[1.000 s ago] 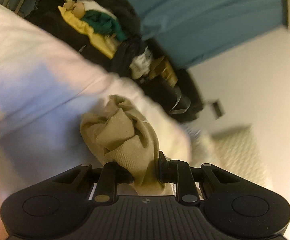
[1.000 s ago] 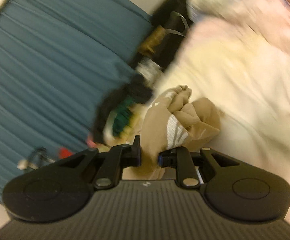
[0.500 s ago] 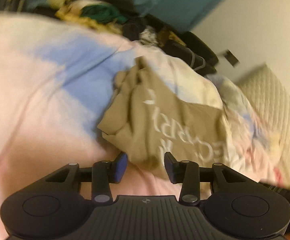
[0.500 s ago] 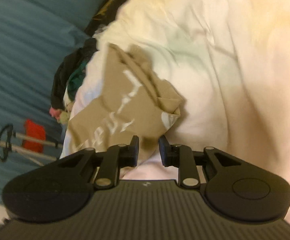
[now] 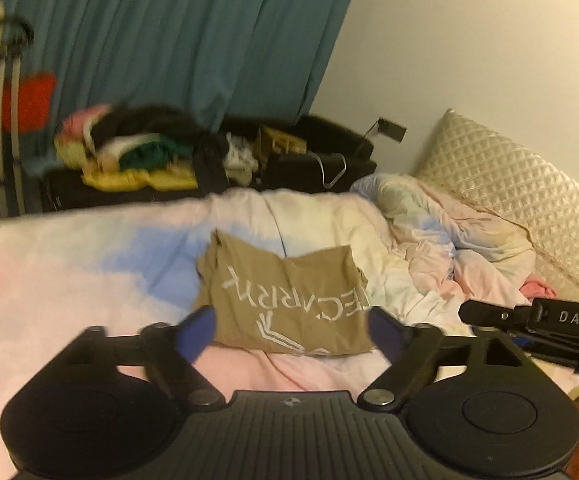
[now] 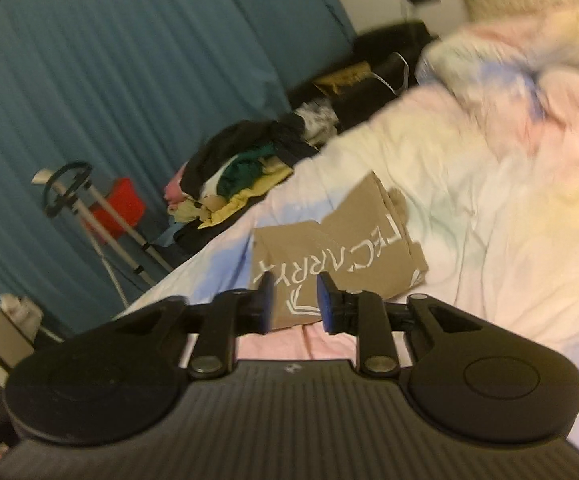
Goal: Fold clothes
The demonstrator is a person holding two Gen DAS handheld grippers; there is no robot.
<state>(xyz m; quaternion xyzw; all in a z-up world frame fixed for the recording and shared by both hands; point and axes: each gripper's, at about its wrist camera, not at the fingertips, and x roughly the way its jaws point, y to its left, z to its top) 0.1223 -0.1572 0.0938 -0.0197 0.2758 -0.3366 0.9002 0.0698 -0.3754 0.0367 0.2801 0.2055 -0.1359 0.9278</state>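
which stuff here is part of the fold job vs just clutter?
Job:
- tan shirt with white lettering, lying folded on the bedspread
- left tongs, open
- right tongs, open, holding nothing

Clutter:
- clothes pile beyond the bed
- quilted pillow
- teal curtain
- tripod

Both grippers have let go of the tan shirt [image 5: 285,300] (now lying folded).

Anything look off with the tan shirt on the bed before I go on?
The tan shirt lies folded but uneven: its left edge is bunched, its far edge jagged. Both grippers, left and right, are open and clear of it.
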